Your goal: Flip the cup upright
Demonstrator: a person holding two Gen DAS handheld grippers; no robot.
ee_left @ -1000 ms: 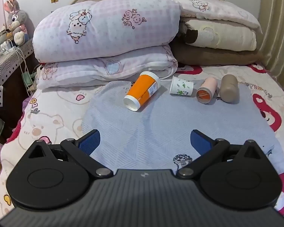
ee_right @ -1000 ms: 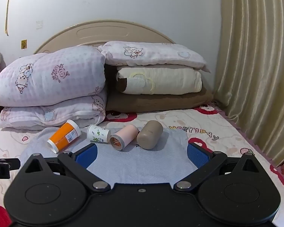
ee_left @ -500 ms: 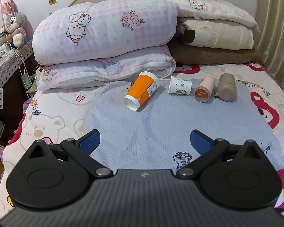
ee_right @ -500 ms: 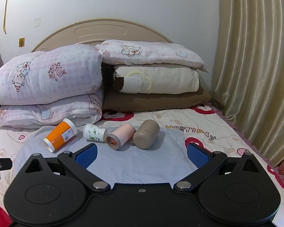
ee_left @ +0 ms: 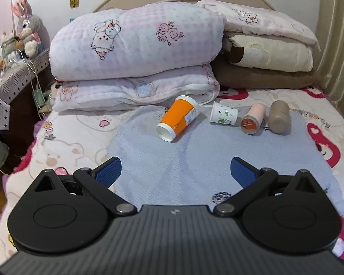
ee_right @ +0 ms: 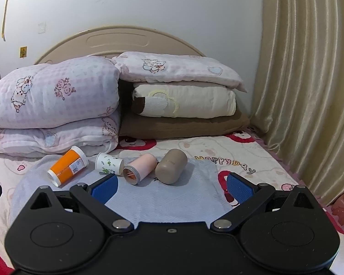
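Note:
Several cups lie on their sides in a row on a grey-blue cloth (ee_left: 195, 160) on the bed. From left: an orange cup (ee_left: 178, 118) (ee_right: 67, 169), a small white cup with green print (ee_left: 223, 116) (ee_right: 109, 163), a pink cup (ee_left: 253, 119) (ee_right: 139, 168) and a taupe cup (ee_left: 279, 117) (ee_right: 171, 169). My left gripper (ee_left: 175, 171) is open and empty, well short of the orange cup. My right gripper (ee_right: 170, 184) is open and empty, just short of the pink and taupe cups.
Stacked pillows and folded quilts (ee_left: 137, 50) (ee_right: 183, 100) lie right behind the cups against the headboard. A side table (ee_left: 9, 73) with a plush rabbit stands at the left. A curtain (ee_right: 309, 91) hangs along the bed's right side.
Both grippers have drawn slightly back and tilted up; the cups sit a little lower in the right wrist view. No cup has moved. Both grippers stay open.

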